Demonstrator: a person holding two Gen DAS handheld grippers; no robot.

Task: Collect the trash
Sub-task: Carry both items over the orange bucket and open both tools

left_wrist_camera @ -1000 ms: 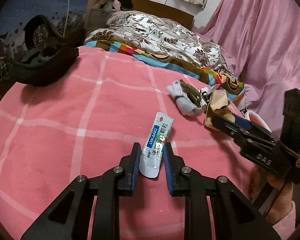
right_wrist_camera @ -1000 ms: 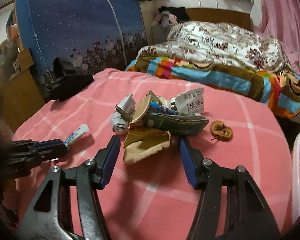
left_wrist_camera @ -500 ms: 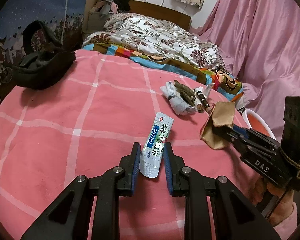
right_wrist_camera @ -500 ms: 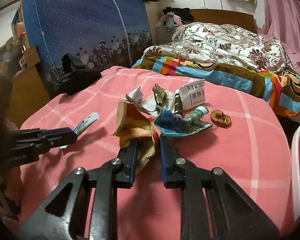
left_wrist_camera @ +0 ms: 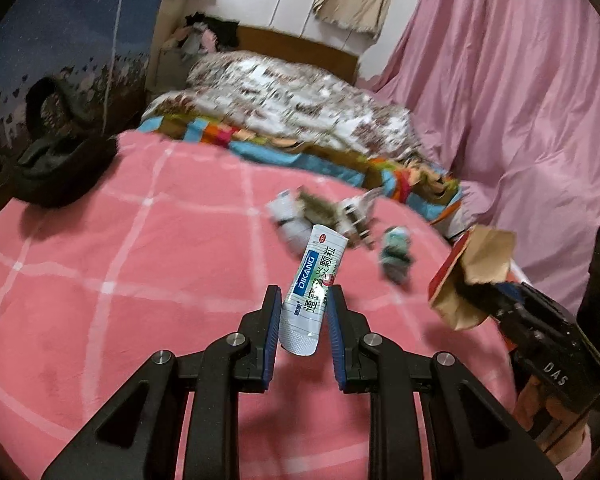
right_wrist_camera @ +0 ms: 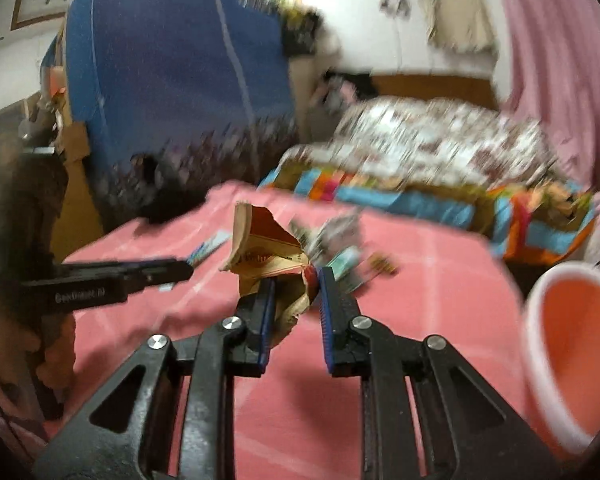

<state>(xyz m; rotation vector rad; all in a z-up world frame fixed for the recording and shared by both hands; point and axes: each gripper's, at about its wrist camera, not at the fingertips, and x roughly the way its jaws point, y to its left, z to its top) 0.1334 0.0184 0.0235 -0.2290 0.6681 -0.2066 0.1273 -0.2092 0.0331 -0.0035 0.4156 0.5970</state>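
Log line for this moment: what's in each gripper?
left gripper: shut on white sachet | right gripper: shut on torn brown paper wrapper | remaining trash pile: on pink blanket

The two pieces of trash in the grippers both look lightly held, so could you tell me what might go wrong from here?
1. The left gripper pinches the white sachet only at its lower end; the long free part could swing and slip out.
2. The right gripper grips the torn brown paper wrapper by a crumpled edge, which might tear or pull free before reaching the orange bin.
3. The remaining trash pile sits close by and could be knocked.
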